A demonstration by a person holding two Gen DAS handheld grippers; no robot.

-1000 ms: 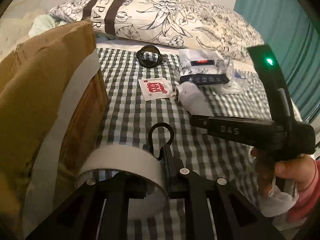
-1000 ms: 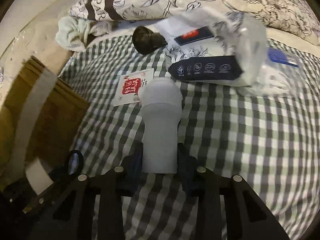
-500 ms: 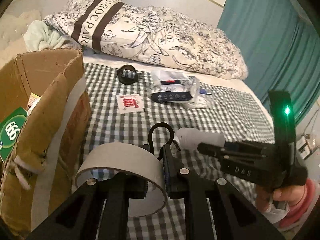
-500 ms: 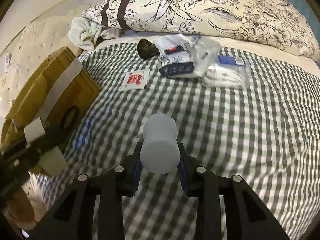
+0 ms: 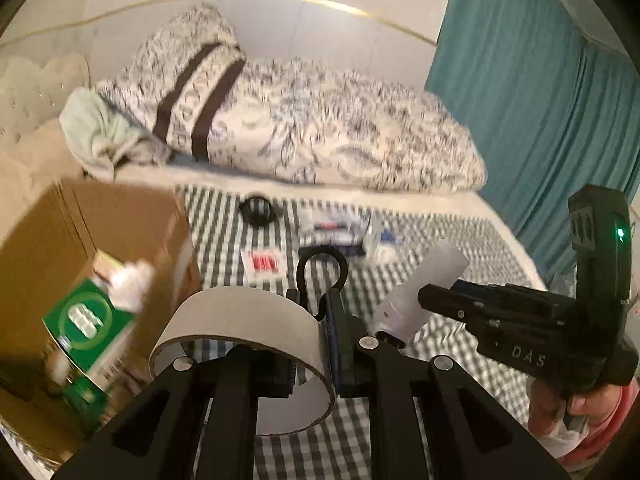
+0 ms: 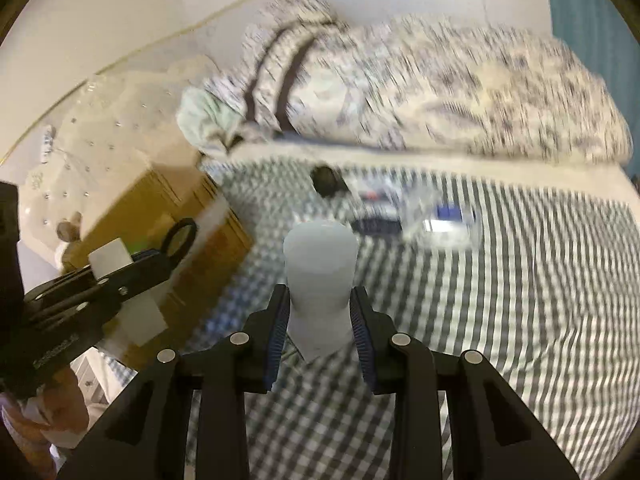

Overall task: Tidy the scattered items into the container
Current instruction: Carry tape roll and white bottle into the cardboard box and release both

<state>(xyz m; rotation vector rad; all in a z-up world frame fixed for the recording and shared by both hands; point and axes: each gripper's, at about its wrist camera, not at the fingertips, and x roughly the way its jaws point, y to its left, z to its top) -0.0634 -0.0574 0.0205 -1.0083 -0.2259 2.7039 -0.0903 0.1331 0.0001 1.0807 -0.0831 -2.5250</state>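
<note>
Two items airborne, several more left on the bed; roughly midway by the look of it.

Left wrist view: left gripper (image 5: 310,356) pinched almost shut on the wall of a tape roll (image 5: 244,344), roll hanging out toward 9 o'clock of the jaws. Black hook (image 5: 322,276) standing up between the fingers; hard to tell whether clamped with the tape or simply part of it. Cardboard box (image 5: 132,216) at 9 o'clock, open, already holding a green carton (image 5: 86,320) and something white, too blurred to name. At 3 o'clock, right gripper (image 5: 404,320) seen side-on, gripping a white bottle (image 5: 424,288), with a hand (image 5: 560,408) under the handle. On the checked bedspread (image 5: 460,240) near 12 o'clock, not yet collected: round black item (image 5: 258,210), red-and-white sachet (image 5: 262,262), clear plastic packets (image 5: 344,232). Patterned pillow (image 5: 300,128) beyond.

Right wrist view: jaws partly open but pressing both sides of the white bottle's lower body, bottle pointing toward 12 o'clock, clear of the bedspread. Left gripper (image 6: 116,284) at 9 o'clock with tape and hook, just in front of the box's near wall. Black item and packets visible near 12 o'clock, heavily smeared.

Only in the left view: box interior and contents, plus the sachet. Only in the right view: pad contact on both sides of the bottle, and the wide stretch of bedspread out to 3 o'clock, bare of further items.
</note>
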